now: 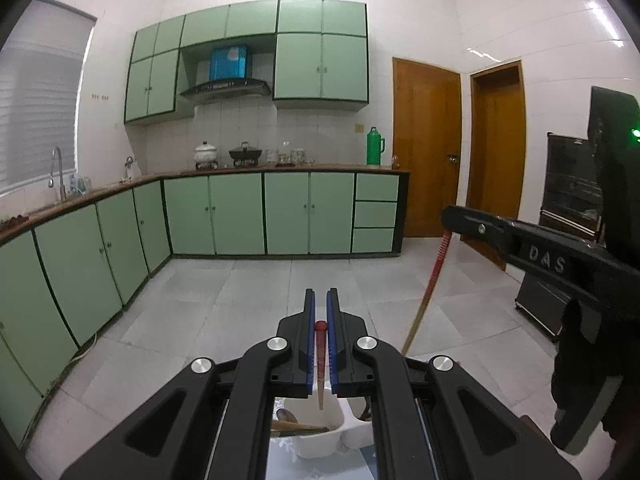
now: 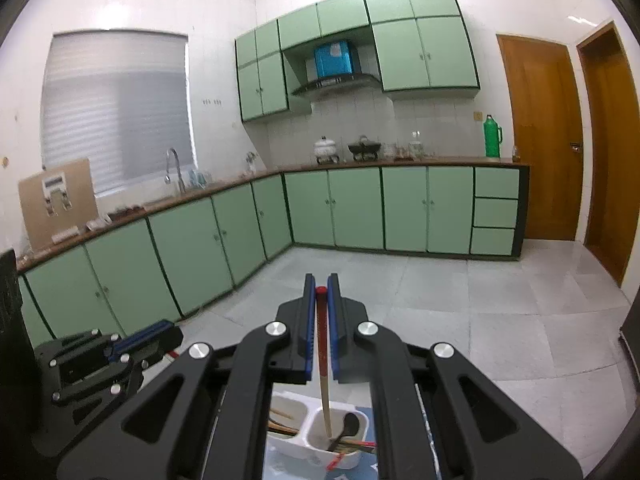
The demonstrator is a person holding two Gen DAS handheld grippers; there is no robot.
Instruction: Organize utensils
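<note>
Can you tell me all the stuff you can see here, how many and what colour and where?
chopsticks: two, red tops with pale tips, one pinched in each gripper above the holder
utensil holder: one, white, two compartments, below the grippers
spoon: one, dark, in the holder's right compartment
cabinets: many, green, under the counter and high on the wall
thermos: one, green, on the counter near the door
pots: two, one white and one dark, on the counter
doors: two, brown, right wall
left gripper: black, blue pads
right gripper: black, blue pads
</note>
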